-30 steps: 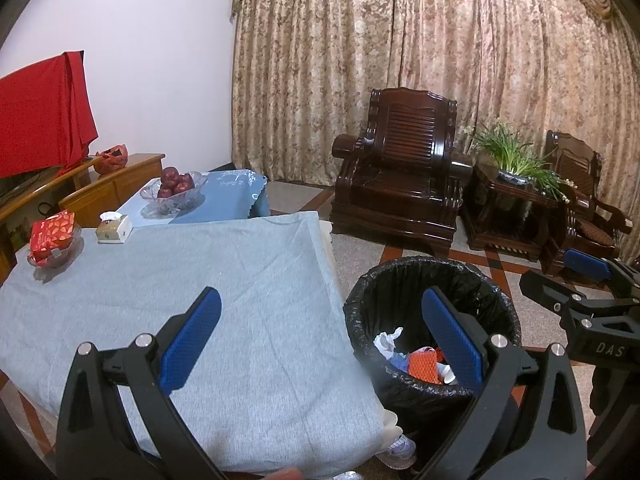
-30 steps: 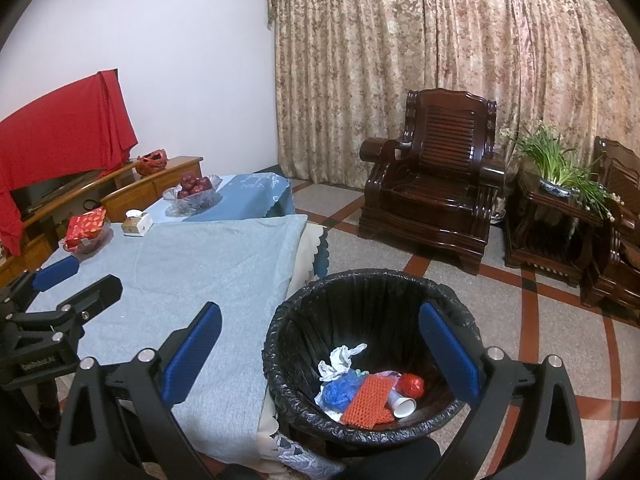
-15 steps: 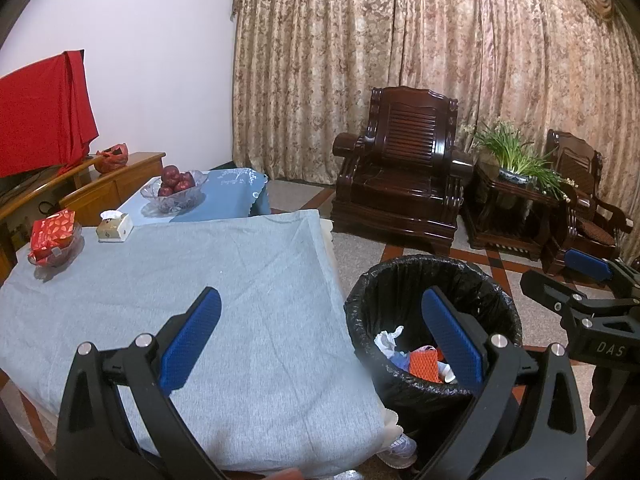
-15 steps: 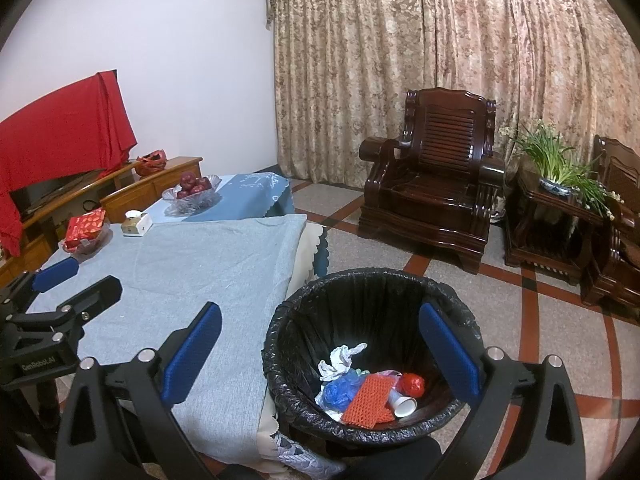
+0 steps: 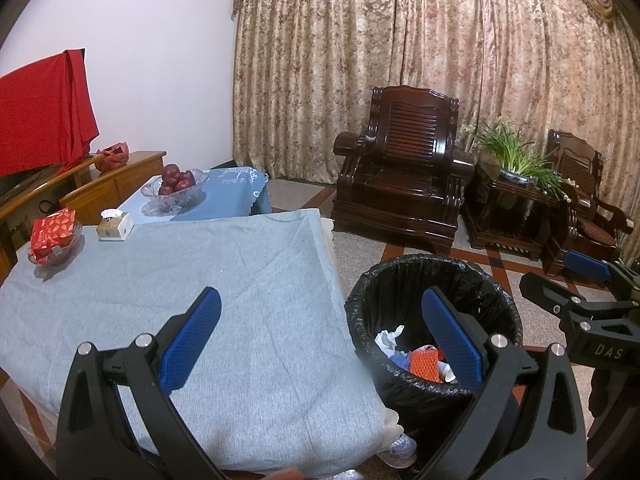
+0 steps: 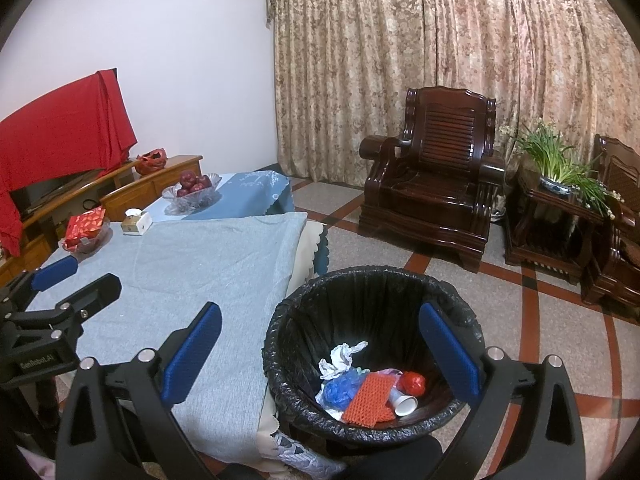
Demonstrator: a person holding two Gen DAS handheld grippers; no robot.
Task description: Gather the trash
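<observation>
While both tools hang in the air, the left gripper (image 5: 320, 336) has its blue fingers (image 5: 188, 340) spread wide with nothing between them. It sits over the near edge of the surface (image 5: 200, 272), which has a grey-blue cloth on it. The right gripper (image 6: 320, 352) is wide apart too and holds nothing. It is above the trash bin (image 6: 288, 320), which stands on the floor just beside the surface. The bin has a black bag inside. At the bottom lie the trash bits: a white crumpled paper (image 6: 340, 356), a blue wad (image 6: 340, 386), an orange net (image 6: 370, 398), a white cup (image 6: 405, 404) and a red ball (image 6: 414, 383). A bowl of apples (image 5: 176, 188) sits far back.
</observation>
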